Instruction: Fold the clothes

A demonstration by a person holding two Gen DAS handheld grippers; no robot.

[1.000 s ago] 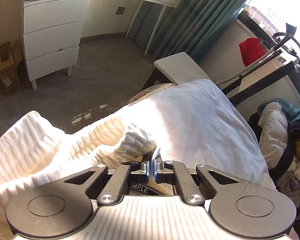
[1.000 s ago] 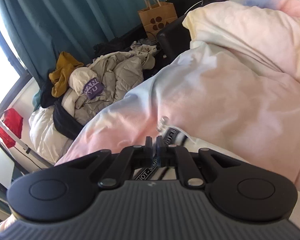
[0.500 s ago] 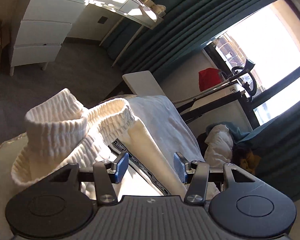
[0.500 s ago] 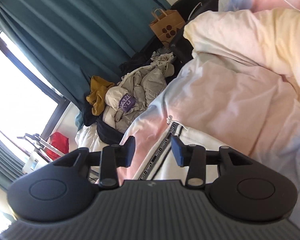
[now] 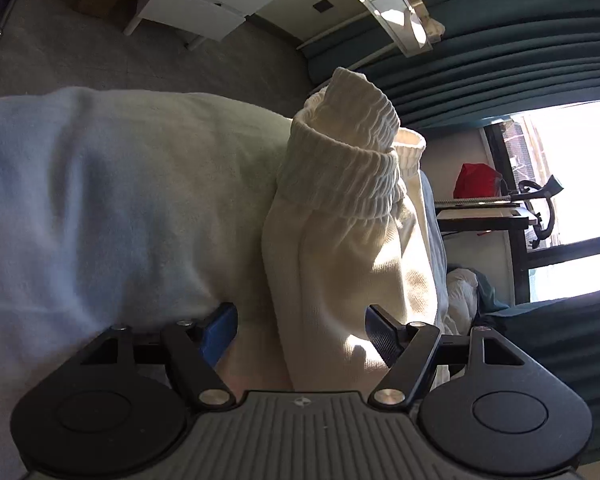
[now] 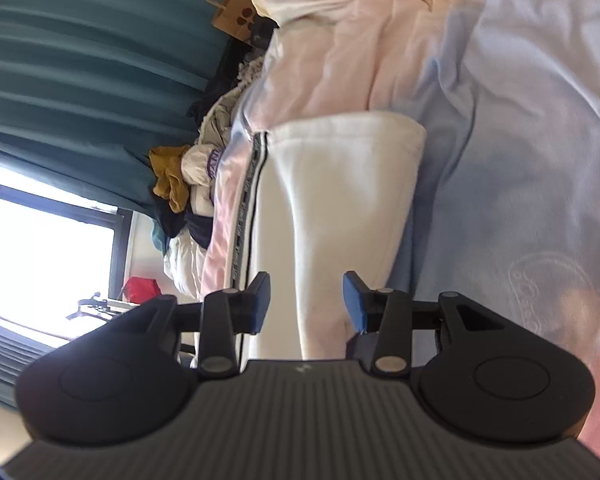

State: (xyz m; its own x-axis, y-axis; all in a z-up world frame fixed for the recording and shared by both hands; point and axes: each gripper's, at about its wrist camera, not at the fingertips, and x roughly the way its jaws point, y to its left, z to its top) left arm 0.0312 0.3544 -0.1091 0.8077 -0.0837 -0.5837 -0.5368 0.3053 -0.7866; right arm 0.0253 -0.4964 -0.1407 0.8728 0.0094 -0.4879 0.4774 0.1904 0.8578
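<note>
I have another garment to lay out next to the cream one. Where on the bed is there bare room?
Free: the pale blue bedcover right of the folded cream garment in the right wrist view, bordered above by the bunched pink duvet. Crowded: the clothes heap by the teal curtain, past the garment's striped edge.

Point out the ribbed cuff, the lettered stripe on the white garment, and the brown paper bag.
ribbed cuff (image 5: pixel 340 168), left wrist view, on the gathered ribbing.
lettered stripe (image 6: pixel 247 200), right wrist view, midway along the band.
brown paper bag (image 6: pixel 236 16), right wrist view, on its front face.
</note>
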